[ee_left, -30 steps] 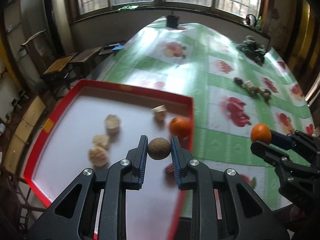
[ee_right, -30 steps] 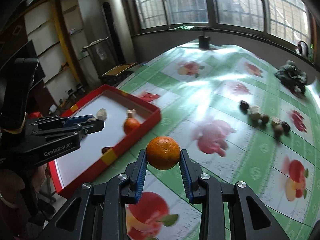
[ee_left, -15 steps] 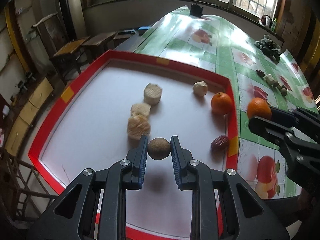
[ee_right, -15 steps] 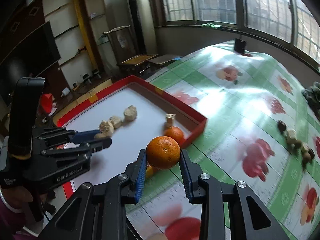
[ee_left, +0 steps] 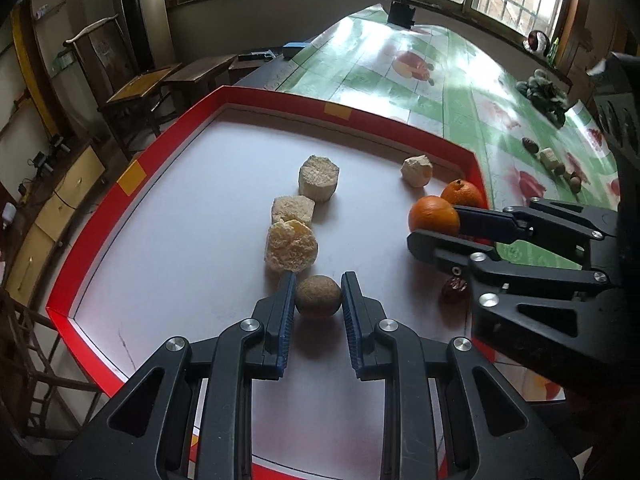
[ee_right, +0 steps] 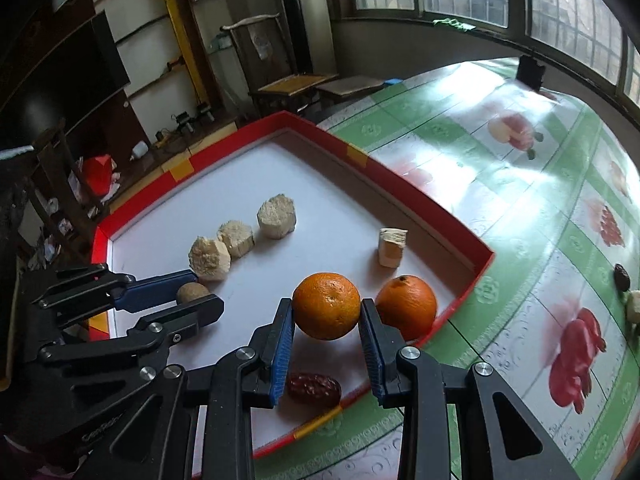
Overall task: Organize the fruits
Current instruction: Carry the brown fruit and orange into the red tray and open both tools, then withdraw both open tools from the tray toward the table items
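Orange-skinned and round, the held orange (ee_right: pixel 326 306) sits pinched between the blue pads of the right gripper (ee_right: pixel 327 316), raised over the red tray (ee_right: pixel 404 184) close to a second orange (ee_right: pixel 406 306) lying in the tray's corner. To its left, the left gripper (ee_left: pixel 318 300) reaches level over the white tray floor, its fingers closed against a brown round fruit (ee_left: pixel 318 295) just beside three pale chunks (ee_left: pixel 291 245). A dark red date (ee_right: pixel 313 387) lies under the right gripper.
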`<state>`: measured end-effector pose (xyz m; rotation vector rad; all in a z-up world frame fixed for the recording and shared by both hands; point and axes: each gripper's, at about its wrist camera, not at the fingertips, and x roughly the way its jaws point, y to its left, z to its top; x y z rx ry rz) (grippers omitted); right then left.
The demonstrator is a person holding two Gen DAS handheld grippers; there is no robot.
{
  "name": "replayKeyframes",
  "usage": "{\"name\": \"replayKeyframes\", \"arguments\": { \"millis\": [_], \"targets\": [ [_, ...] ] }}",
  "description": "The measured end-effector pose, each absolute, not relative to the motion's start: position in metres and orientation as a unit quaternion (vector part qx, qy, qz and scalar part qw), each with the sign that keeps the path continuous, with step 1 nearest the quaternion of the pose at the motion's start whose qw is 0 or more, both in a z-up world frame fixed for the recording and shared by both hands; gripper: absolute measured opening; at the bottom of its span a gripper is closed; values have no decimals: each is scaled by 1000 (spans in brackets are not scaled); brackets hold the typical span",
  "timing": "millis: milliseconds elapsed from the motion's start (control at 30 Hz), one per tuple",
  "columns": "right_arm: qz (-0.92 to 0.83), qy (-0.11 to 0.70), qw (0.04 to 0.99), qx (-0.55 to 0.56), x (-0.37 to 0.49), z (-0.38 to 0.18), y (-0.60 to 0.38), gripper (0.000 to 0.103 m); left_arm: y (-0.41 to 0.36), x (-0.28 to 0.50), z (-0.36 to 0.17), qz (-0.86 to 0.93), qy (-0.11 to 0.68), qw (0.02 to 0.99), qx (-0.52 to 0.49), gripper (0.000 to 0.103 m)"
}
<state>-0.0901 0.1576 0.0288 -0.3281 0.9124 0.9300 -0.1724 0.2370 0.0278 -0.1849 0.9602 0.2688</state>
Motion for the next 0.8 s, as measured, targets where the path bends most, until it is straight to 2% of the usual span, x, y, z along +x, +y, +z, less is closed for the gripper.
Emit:
{"name": "replayKeyframes", "arguments": {
  "millis": [200, 267, 400, 433, 800],
  "targets": [
    [436, 425, 776, -161, -88, 22, 161, 35, 239, -170, 26, 140, 463, 870, -91, 24],
    [433, 427, 778, -160, -90, 24, 159, 36, 238, -169, 25, 147, 466, 868, -84, 29],
    [436, 416, 784, -150, -98, 33, 149, 38, 240, -170, 27, 155, 462, 868, -92, 48],
    [435, 413, 786, -149, -100, 36, 147, 38, 240, -170, 29, 158, 459, 869, -94, 51],
    [413, 379, 820, -113, -115, 66, 90, 41, 206, -155, 57, 149, 428, 888, -77, 51]
  ]
}}
